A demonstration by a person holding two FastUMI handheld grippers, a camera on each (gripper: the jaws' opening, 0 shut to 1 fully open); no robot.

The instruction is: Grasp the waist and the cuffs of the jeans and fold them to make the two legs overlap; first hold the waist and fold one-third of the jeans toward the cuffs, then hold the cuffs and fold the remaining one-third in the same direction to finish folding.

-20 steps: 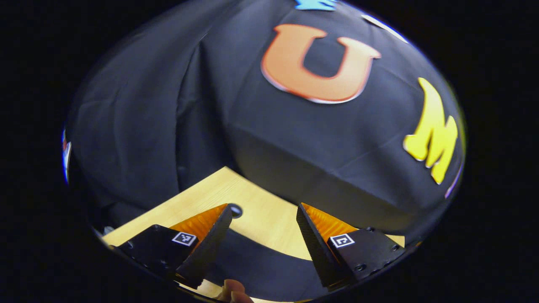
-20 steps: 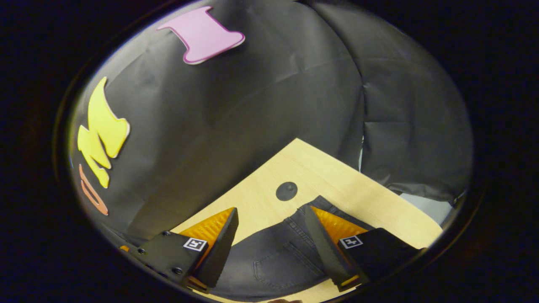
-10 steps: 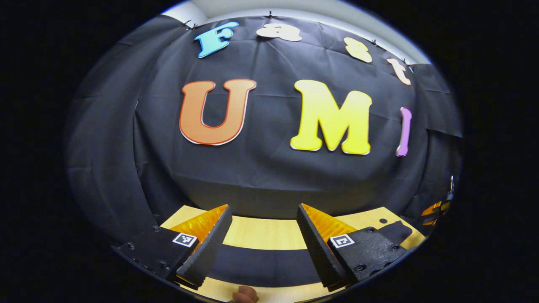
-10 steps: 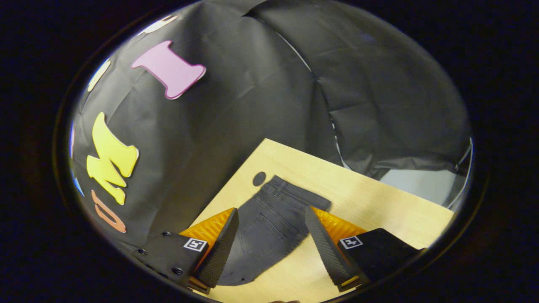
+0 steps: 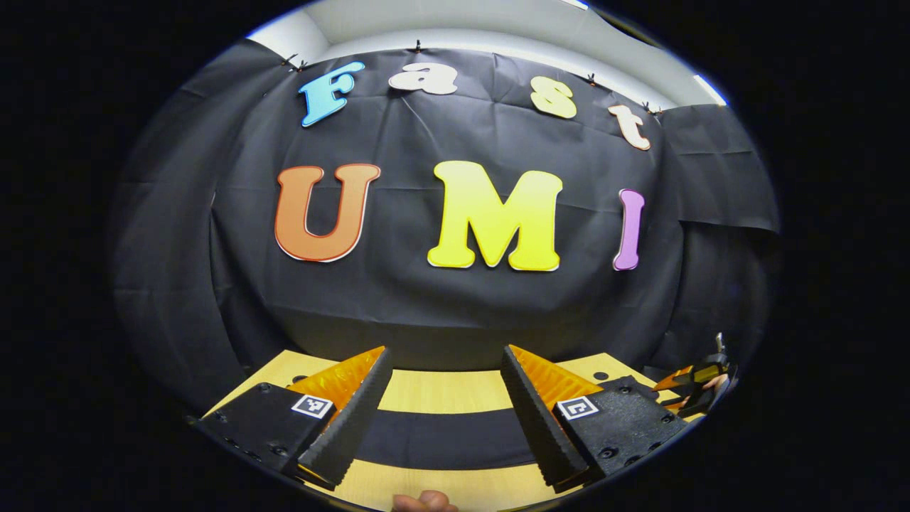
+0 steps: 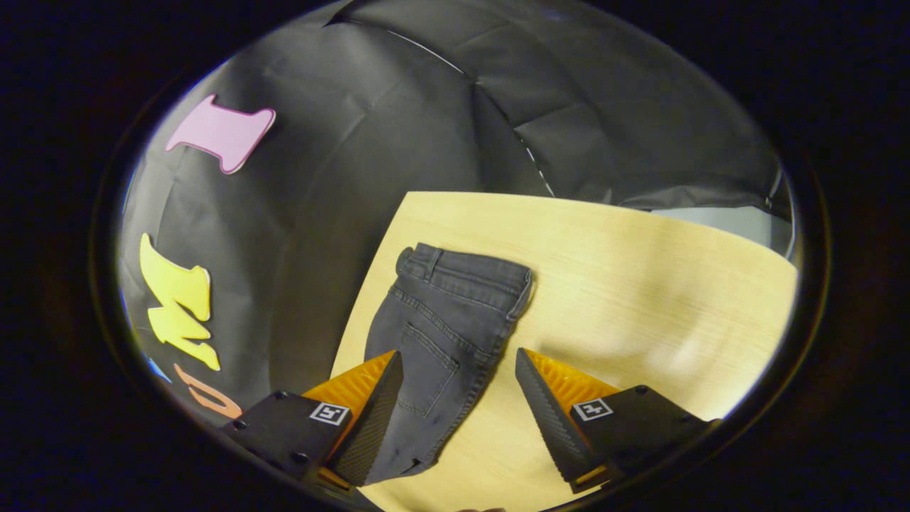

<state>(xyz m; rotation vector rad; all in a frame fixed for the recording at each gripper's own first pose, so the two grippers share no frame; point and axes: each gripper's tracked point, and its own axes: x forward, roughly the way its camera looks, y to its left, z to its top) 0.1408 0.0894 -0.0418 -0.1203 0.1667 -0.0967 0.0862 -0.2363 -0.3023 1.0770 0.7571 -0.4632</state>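
In the right gripper view the jeans [image 6: 448, 334] have slid from under the right gripper [image 6: 458, 416] out toward 12 o'clock — the waistband now lies clear ahead of the parted fingers, with far more table [image 6: 640, 284] visible at 2 o'clock. The left gripper view has swung from tilted to level; the left gripper [image 5: 444, 416] now frames a dark band of denim squarely — and the other gripper [image 5: 700, 384] has entered at 4 o'clock.

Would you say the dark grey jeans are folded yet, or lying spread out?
Not clearly folded: the dark grey jeans lie flat on the wooden table, waistband and back pocket showing. Legs are cut off, so leg overlap is uncertain.
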